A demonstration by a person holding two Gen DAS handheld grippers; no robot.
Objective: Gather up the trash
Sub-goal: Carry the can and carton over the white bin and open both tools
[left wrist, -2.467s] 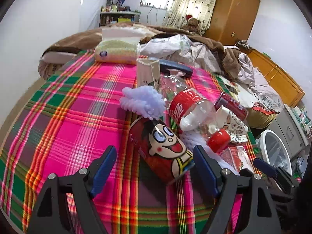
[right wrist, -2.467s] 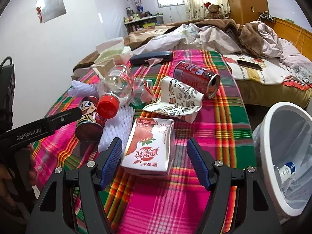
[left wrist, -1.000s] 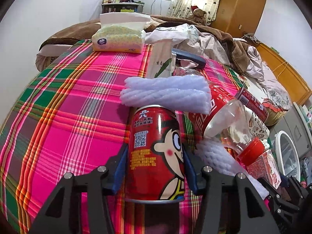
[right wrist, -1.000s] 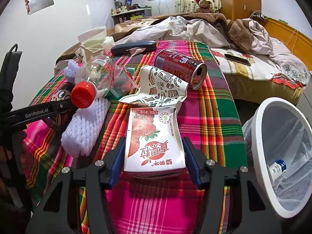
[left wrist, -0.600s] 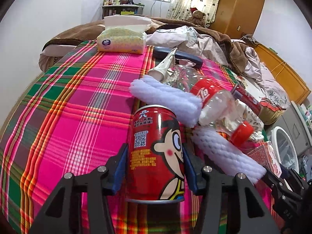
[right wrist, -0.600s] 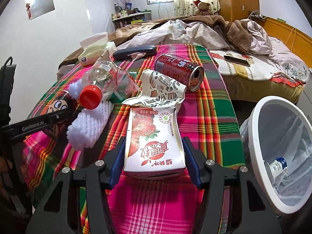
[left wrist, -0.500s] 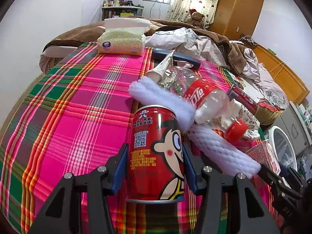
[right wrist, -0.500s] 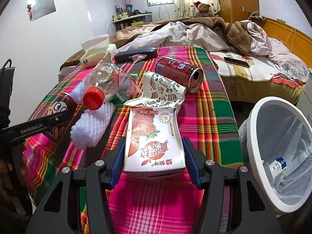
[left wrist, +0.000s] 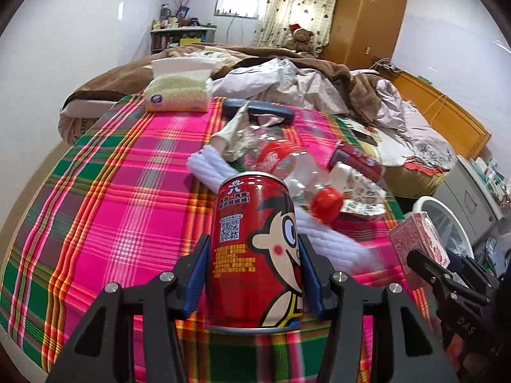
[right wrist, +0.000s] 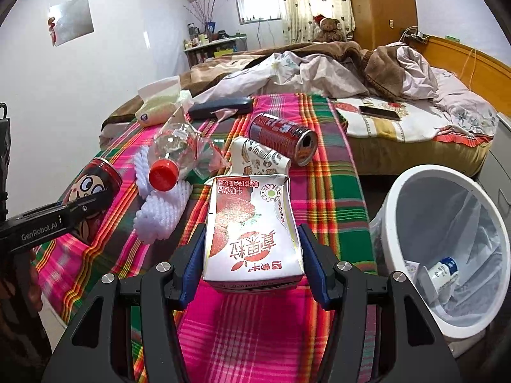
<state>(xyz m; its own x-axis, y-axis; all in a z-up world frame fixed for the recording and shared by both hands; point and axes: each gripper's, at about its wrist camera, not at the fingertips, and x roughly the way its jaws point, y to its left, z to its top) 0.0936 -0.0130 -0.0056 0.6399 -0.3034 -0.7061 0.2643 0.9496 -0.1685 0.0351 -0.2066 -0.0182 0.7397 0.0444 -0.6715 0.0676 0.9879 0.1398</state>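
My left gripper (left wrist: 254, 268) is shut on a red cartoon can (left wrist: 255, 249), held upright above the plaid cloth (left wrist: 127, 198). A red-and-white milk carton (right wrist: 252, 229) sits between the blue pads of my right gripper (right wrist: 252, 261), which is shut on it and holds it off the cloth. The carton (left wrist: 418, 249) also shows at the right edge of the left wrist view, and the can (right wrist: 92, 191) at the left of the right wrist view. A white bin (right wrist: 399, 210) with a clear liner stands low on the right, a small bottle (right wrist: 442, 269) inside.
On the cloth lie a clear bottle with a red cap (right wrist: 172, 156), white foam netting (right wrist: 159, 210), a crumpled paper cup (right wrist: 258, 159), a second red can (right wrist: 281, 137), a dark case (right wrist: 220, 107) and a tissue pack (left wrist: 177, 95). A bed with rumpled blankets (right wrist: 319, 70) lies behind.
Both grippers closed on their items, the left on the can and the right on the carton, then lifted them off the cloth. The left one has also drawn back from the pile.
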